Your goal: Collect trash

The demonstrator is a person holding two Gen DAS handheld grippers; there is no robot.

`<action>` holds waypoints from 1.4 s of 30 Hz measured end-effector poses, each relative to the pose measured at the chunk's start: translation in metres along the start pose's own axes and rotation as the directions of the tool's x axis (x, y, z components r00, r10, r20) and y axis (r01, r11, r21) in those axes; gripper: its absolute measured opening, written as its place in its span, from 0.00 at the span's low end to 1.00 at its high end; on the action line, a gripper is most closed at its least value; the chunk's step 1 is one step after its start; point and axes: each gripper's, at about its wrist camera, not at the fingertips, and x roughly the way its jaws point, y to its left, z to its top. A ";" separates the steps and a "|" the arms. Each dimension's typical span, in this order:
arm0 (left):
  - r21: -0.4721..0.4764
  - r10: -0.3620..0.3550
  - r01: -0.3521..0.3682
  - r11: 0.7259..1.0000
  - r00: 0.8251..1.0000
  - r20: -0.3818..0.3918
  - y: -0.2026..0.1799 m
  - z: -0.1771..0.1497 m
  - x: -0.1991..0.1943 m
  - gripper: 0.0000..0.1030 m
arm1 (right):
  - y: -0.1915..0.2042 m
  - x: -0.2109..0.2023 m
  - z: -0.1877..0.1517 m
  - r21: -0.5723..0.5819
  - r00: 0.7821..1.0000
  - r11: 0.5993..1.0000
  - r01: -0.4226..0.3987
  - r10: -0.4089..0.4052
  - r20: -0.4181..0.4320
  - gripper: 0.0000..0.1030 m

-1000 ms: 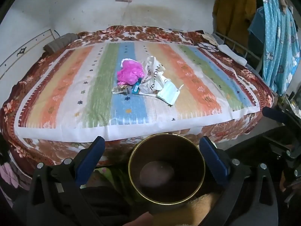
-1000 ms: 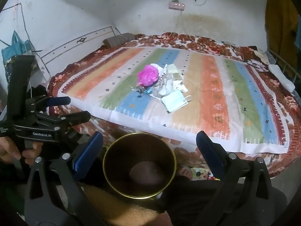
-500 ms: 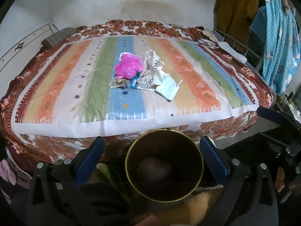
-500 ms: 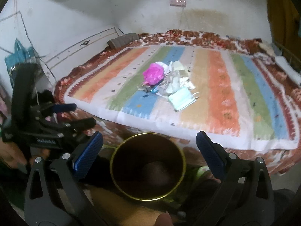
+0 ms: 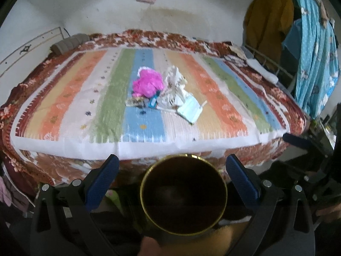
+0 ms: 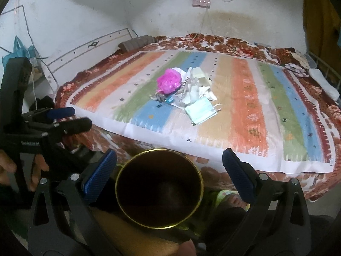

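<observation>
A small pile of trash lies in the middle of the striped bedspread (image 5: pixel 70 98): a crumpled pink plastic bag (image 5: pixel 147 83) (image 6: pixel 169 82), a white printed bag (image 5: pixel 175 89) (image 6: pixel 195 85), a pale blue face mask (image 5: pixel 189 111) (image 6: pixel 201 110) and small wrappers (image 5: pixel 136 102). A dark round bin with a gold rim (image 5: pixel 183 193) (image 6: pixel 158 188) stands on the floor just before the bed. My left gripper (image 5: pixel 172 180) is open and empty around the bin's far rim. My right gripper (image 6: pixel 169 176) is open and empty, likewise over the bin.
The left gripper also shows at the left of the right wrist view (image 6: pixel 61 119), held by a hand. Blue patterned cloth (image 5: pixel 315 53) and a brown garment (image 5: pixel 268 21) hang at the right. A grey pillow (image 5: pixel 68 43) lies at the bed's far left corner.
Both views have shifted closer to the bed and slightly upward. The bin stays between the fingers of each gripper. The trash pile has not moved.
</observation>
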 end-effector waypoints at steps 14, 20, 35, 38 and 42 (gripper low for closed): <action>0.033 0.026 -0.024 0.999 0.998 -0.057 -0.001 0.004 0.004 0.95 | 0.000 0.006 -0.004 -0.026 0.999 1.000 -0.009 0.008 -0.039 0.92; -0.008 -0.003 0.002 1.000 0.997 -0.078 0.006 0.003 0.003 0.95 | 0.002 0.005 -0.002 -0.020 0.999 1.000 -0.012 0.011 -0.049 0.92; -0.003 0.003 -0.003 1.000 0.998 -0.057 0.002 0.001 0.009 0.95 | 0.001 0.007 -0.002 -0.021 0.999 0.999 -0.033 0.032 -0.025 0.92; -0.005 0.013 -0.013 1.000 0.998 -0.057 0.003 0.001 0.011 0.95 | 0.002 0.009 -0.003 -0.011 0.999 0.999 -0.032 0.032 -0.028 0.92; -0.015 0.008 -0.009 1.000 0.998 -0.056 0.005 0.002 0.012 0.95 | 0.002 0.011 -0.003 -0.011 0.999 0.999 -0.034 0.033 -0.035 0.92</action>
